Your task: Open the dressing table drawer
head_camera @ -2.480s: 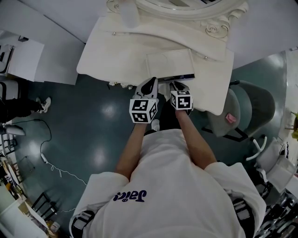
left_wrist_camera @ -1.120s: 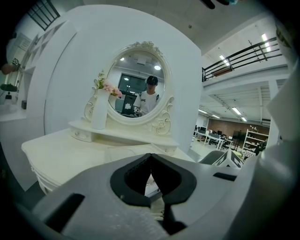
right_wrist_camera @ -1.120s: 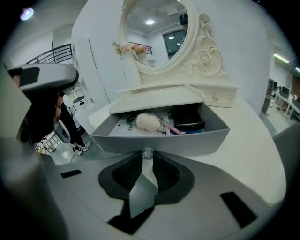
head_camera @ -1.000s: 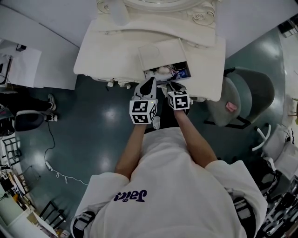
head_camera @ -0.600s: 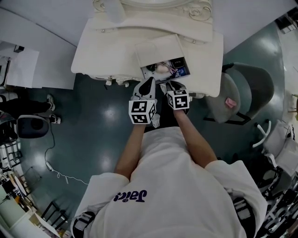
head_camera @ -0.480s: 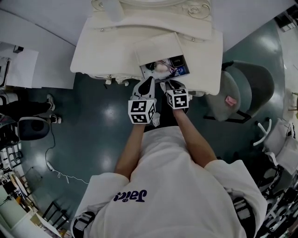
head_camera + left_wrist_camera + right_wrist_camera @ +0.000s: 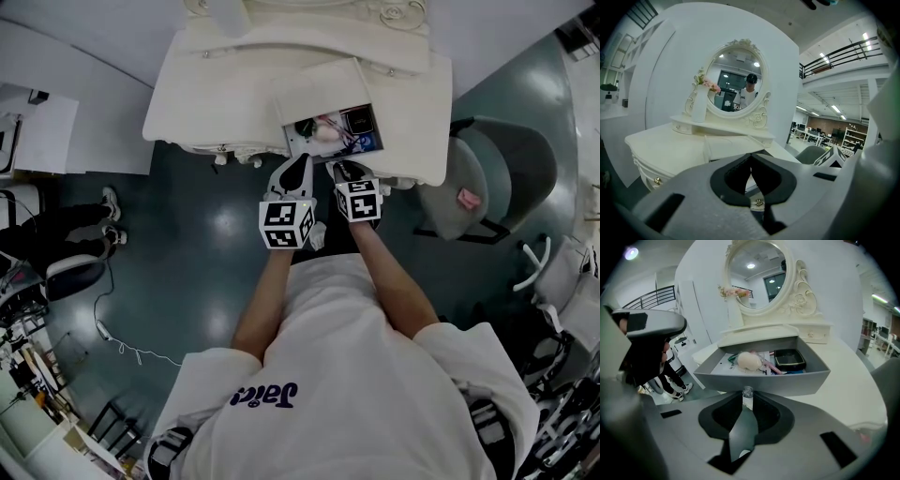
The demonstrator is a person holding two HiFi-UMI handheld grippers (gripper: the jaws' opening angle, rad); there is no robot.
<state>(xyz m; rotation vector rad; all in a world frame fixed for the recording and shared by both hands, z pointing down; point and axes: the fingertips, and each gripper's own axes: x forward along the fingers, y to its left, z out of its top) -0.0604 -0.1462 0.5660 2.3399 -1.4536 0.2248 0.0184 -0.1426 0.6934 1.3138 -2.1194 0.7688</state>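
The right hand-held gripper (image 7: 747, 399) is seen closed on the small faceted clear knob (image 7: 747, 392) at the middle of the drawer (image 7: 787, 382) front, low in the centre of the right gripper view. The left hand-held gripper (image 7: 751, 158) is held just beside it, its dark pads brought together with nothing between them.

In the earliest head view only a dark slit was shown at the counter edge. The drawer has since been drawn well out toward the person, and its contents are now exposed. The opening is judged largely done, with little left but the release.

Inside, a pale rounded puff (image 7: 749, 361), a glossy black rectangular case (image 7: 789, 359) and some pink items are laid on papers. The drawer walls are flat and smooth, painted cream like the counter (image 7: 216, 103). Further back, the oval mirror (image 7: 757, 275) is framed in carved scrollwork, and a slim white vase (image 7: 699, 105) of pink flowers is stood by it.
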